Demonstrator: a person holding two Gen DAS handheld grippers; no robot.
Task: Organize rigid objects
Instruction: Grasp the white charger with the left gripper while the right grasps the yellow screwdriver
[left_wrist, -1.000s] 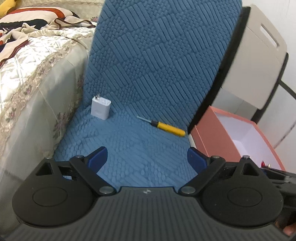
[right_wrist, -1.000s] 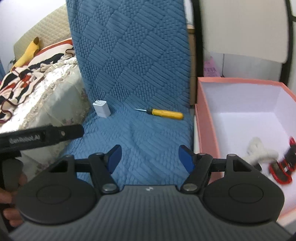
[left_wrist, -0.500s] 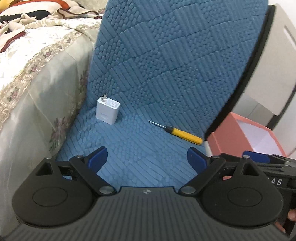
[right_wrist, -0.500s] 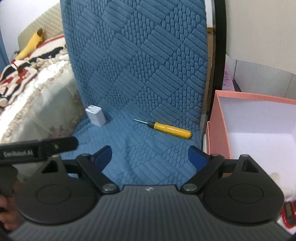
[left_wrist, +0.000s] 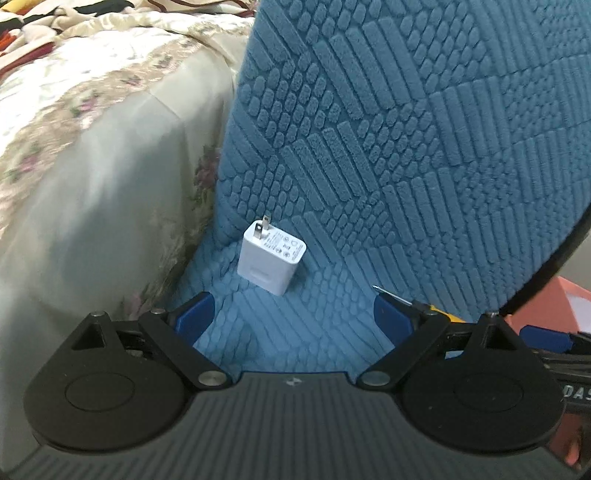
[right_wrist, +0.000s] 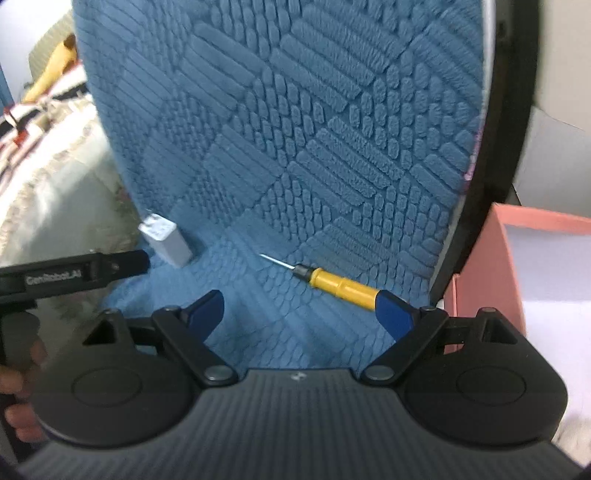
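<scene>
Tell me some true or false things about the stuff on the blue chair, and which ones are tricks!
1. The white charger sits on the blue chair cover, its prongs pointing up toward the backrest. True.
2. The left tongs are squeezing the charger. False: they are open, and the charger lies beyond the blue fingertips, untouched.
3. The screwdriver has a yellow handle. True.
4. The screwdriver is inside the pink box. False: it lies on the chair seat, left of the box.
5. The right tongs are open and hold nothing. True.
</scene>
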